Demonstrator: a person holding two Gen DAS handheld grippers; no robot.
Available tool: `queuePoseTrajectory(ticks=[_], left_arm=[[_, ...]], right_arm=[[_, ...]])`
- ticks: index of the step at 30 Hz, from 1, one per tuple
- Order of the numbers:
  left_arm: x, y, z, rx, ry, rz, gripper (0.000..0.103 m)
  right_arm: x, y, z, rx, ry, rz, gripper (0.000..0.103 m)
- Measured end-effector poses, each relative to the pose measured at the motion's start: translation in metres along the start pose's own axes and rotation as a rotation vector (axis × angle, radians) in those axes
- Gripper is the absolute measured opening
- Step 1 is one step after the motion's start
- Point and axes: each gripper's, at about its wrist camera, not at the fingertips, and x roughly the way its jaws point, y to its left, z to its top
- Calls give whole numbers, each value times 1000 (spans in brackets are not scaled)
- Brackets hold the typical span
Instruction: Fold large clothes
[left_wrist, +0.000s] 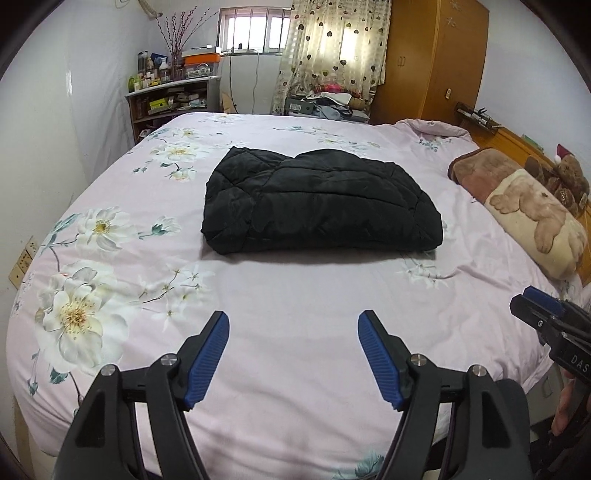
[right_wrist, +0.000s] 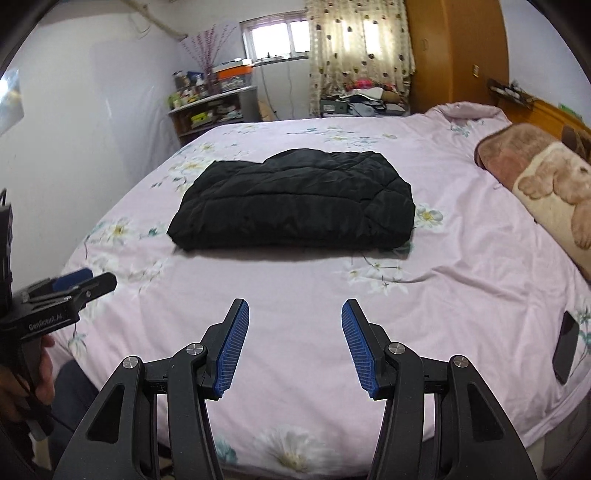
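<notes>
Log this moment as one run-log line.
stage: fold looks done | black jacket: folded, on bed | left gripper: open, empty | right gripper: open, empty

We see bright daylight blowing out the window; soft shadows fall under the black jacket, and fisheye edges curve and darken.

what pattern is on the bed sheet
Pale pink bed sheet with large white flowers and teal-green leaves, clearest in the left wrist view.

The folded black quilted jacket lies mid-bed on the pink floral bedsheet, at twelve o'clock from both tongs. A brown bear-print pillow lies at two o'clock, and a cluttered wooden shelf stands behind the bed at eleven.
</notes>
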Motion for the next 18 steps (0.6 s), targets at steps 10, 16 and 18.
queuePoseTrajectory(ticks=[10,16,18], left_arm=[[0,-10,-12,33,14,22,74],[-4,-10,-16,7,13,-8,74],[-4,-10,-17,4,14,-11,74]], right_arm=[[2,9,-6,-17,8,-11,53],[2,11,-5,-15,10,-10,53],[2,12,-6,-16,12,-10,53]])
